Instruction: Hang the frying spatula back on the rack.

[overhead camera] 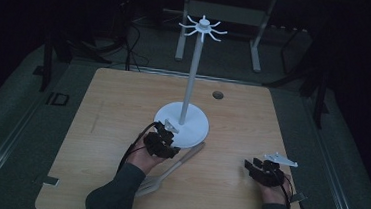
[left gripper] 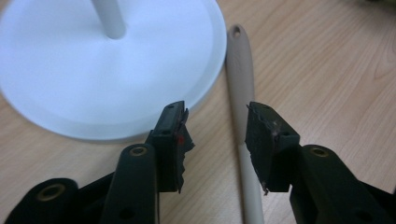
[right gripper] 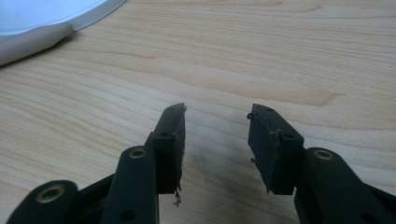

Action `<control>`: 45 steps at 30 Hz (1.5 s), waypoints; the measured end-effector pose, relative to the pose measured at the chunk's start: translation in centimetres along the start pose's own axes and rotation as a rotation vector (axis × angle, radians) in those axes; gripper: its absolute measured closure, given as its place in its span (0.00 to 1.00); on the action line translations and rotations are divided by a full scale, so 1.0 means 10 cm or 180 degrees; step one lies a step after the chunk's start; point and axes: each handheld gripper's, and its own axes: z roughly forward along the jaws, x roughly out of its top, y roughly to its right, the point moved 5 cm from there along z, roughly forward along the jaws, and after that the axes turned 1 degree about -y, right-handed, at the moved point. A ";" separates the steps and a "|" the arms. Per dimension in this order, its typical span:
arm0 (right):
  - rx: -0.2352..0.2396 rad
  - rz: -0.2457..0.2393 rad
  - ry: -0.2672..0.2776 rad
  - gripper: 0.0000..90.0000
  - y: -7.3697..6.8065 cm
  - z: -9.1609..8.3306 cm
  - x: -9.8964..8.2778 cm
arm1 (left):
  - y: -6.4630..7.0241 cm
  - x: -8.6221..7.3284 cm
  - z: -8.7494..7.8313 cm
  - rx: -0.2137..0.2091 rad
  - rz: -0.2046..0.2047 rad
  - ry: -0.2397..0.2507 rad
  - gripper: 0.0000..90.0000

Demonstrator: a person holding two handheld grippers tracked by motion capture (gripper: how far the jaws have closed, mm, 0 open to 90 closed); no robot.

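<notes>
Left gripper (left gripper: 215, 122) jaws part-open straddling the beige plastic long-handled utensil (left gripper: 243, 88), pads clear of it, handle lying tight against the white round stand base (left gripper: 70, 84) rim; right gripper (right gripper: 215, 122) open, empty, over bare wooden table (right gripper: 280, 56).

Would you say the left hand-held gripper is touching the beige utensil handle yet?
Apart. In the left gripper view, the left hand-held gripper has its pads on either side of the beige utensil handle, with bare table visible between each pad and the handle.
</notes>
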 end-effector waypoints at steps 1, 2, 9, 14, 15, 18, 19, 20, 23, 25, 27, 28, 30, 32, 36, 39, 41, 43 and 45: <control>-0.0003 -0.0002 -0.0001 0.62 0.00 0.00 0.00 | 0.01 -0.01 0.02 -0.0008 0.0019 -0.0046 0.67; -0.0007 0.0002 0.0001 0.62 0.01 -0.01 0.00 | 0.02 -0.01 0.05 -0.0020 0.0044 -0.0087 0.68; -0.0016 0.0035 0.0012 0.62 0.04 -0.02 0.00 | 0.09 -0.06 0.24 -0.0106 0.0130 -0.0383 0.69; -0.0017 0.0025 0.0008 0.62 0.03 -0.02 0.00 | 0.12 -0.08 0.35 -0.0165 0.0142 -0.0526 0.71; -0.0017 0.0023 0.0005 0.62 0.03 -0.02 -0.01 | 0.13 -0.08 0.37 -0.0171 0.0154 -0.0544 0.71; -0.0022 0.0015 0.0006 0.62 0.04 -0.02 0.00 | 0.15 -0.08 0.42 -0.0212 0.0155 -0.0575 0.71; -0.0024 0.0011 0.0006 0.62 0.04 -0.02 0.00 | 0.15 -0.08 0.43 -0.0231 0.0162 -0.0596 0.71; -0.0023 0.0017 0.0004 0.62 0.04 -0.02 -0.01 | 0.16 -0.07 0.44 -0.0235 0.0171 -0.0607 0.72; -0.0024 0.0014 0.0005 0.62 0.04 -0.02 -0.01 | 0.19 -0.06 0.47 -0.0215 0.0217 -0.0670 0.73; -0.0029 0.0007 0.0003 0.62 0.04 -0.02 -0.01 | 0.21 -0.07 0.50 -0.0211 0.0267 -0.0724 0.74; -0.0026 0.0006 0.0002 0.62 0.04 -0.02 -0.01 | 0.25 -0.08 0.53 -0.0203 0.0320 -0.0785 0.75; -0.0028 0.0004 -0.0001 0.62 0.04 -0.02 -0.01 | 0.26 -0.08 0.54 -0.0157 0.0353 -0.0796 0.75; -0.0029 0.0001 -0.0002 0.62 0.04 -0.02 -0.01 | 0.27 -0.07 0.55 -0.0127 0.0354 -0.0806 0.76; -0.0033 -0.0005 -0.0010 0.62 0.04 -0.01 -0.01 | 0.27 -0.06 0.55 -0.0107 0.0408 -0.0839 0.77; -0.0062 -0.0034 -0.0020 0.62 0.03 -0.01 -0.01 | 0.30 -0.04 0.56 -0.0080 0.0458 -0.0861 0.77; -0.0067 -0.0053 -0.0026 0.62 0.02 -0.01 -0.01 | 0.33 -0.03 0.57 -0.0074 0.0492 -0.0884 0.78; -0.0069 -0.0056 -0.0032 0.62 0.02 -0.01 -0.01 | 0.35 -0.02 0.58 -0.0058 0.0517 -0.0895 0.78; -0.0071 -0.0057 -0.0031 0.62 0.02 -0.01 -0.01 | 0.36 -0.01 0.59 -0.0055 0.0547 -0.0912 0.78; -0.0069 -0.0055 -0.0032 0.62 0.02 -0.01 -0.01 | 0.36 -0.01 0.59 -0.0045 0.0541 -0.0928 0.79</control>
